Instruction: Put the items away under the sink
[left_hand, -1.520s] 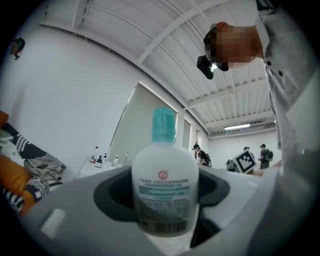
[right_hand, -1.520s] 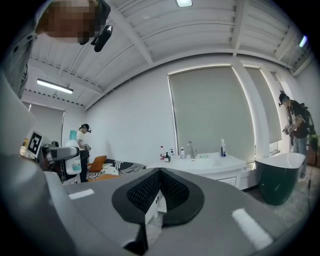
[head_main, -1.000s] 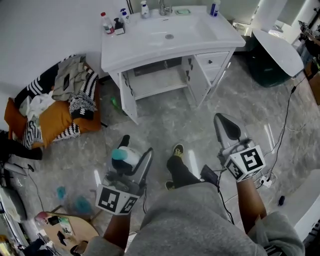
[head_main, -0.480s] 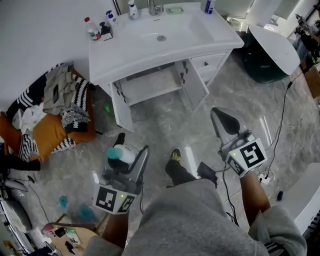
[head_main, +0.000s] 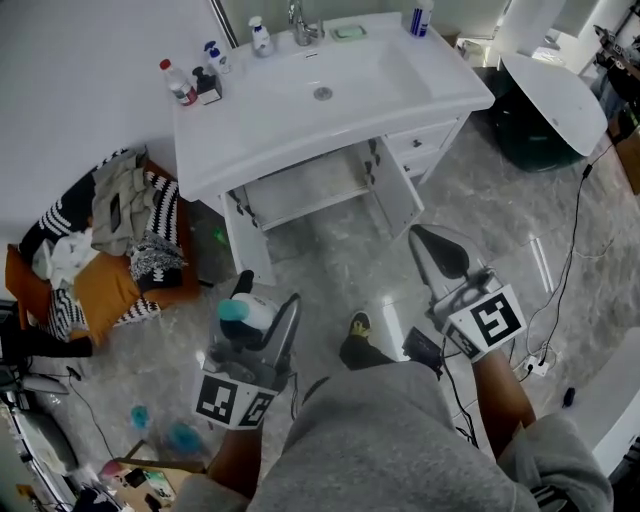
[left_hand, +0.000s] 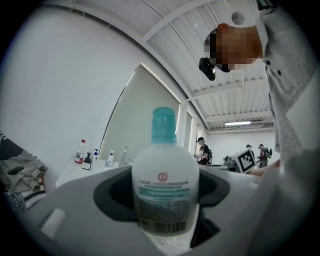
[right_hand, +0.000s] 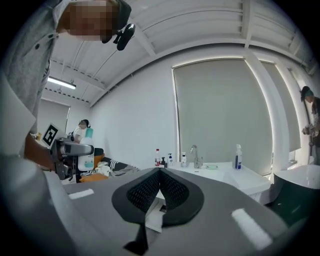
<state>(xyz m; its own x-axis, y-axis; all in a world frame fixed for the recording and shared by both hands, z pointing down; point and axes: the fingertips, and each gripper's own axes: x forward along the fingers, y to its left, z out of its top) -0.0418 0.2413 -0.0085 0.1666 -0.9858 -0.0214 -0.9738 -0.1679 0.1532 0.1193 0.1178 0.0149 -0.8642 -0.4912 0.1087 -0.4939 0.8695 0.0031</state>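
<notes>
My left gripper (head_main: 262, 306) is shut on a white bottle with a teal cap (head_main: 244, 312), held upright above the floor. In the left gripper view the bottle (left_hand: 165, 187) stands between the jaws of that gripper (left_hand: 165, 210). My right gripper (head_main: 441, 254) is shut with nothing in it, its pads (right_hand: 161, 186) touching. Ahead stands the white sink vanity (head_main: 420, 95). Both of its doors hang open onto the bare shelf under the sink (head_main: 312, 186). More bottles (head_main: 182, 84) stand along the sink's back edge, with a blue one (head_main: 421, 16) at the right.
A pile of clothes on an orange cushion (head_main: 105, 235) lies left of the vanity. A white tub (head_main: 556, 92) and a dark bin (head_main: 530, 135) stand at the right. Cables (head_main: 572, 250) run over the marble floor. My shoe (head_main: 356, 340) is between the grippers.
The vanity has slid lower in the head view, so it is nearer. The right gripper drifted a little left and up. The left gripper kept the bottle.
</notes>
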